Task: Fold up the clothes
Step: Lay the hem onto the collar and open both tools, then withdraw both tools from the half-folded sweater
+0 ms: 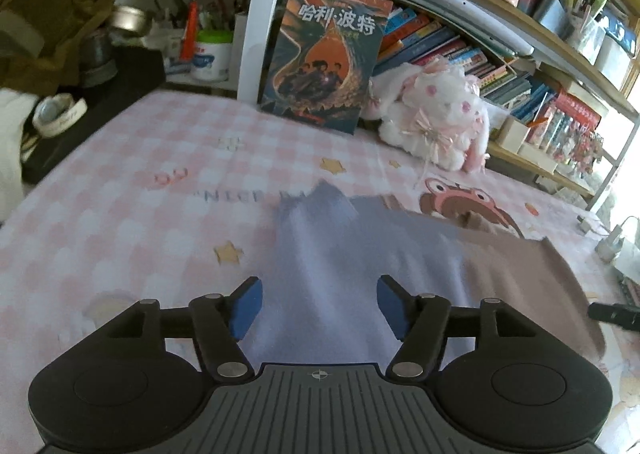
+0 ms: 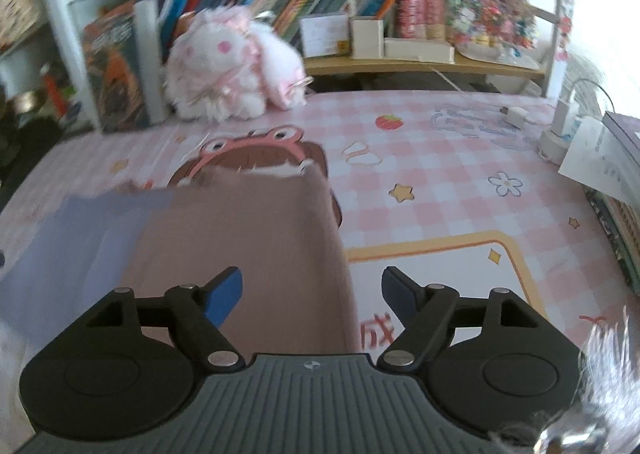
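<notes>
Two-tone soft garment, lavender-blue half (image 1: 340, 254) and dusty pink-brown half (image 2: 248, 238), lies flat on the pink-and-white checked printed table mat (image 1: 140, 222). Left gripper (image 1: 320, 304) hangs above the lavender part, jaws spread wide, nothing between the blue pads. Right gripper (image 2: 312, 298) over the garment's right edge, jaws also wide and empty; cloth under its left finger, bare mat under its right. White-and-pink plush rabbit (image 2: 228, 66) sits far, against the bookshelf.

surface (image 2: 460, 190): pink-and-white check
garment (image 2: 248, 246): lavender and dusty brown
plush rabbit (image 2: 228, 66): white, pink spots
pads (image 1: 246, 304): blue
</notes>
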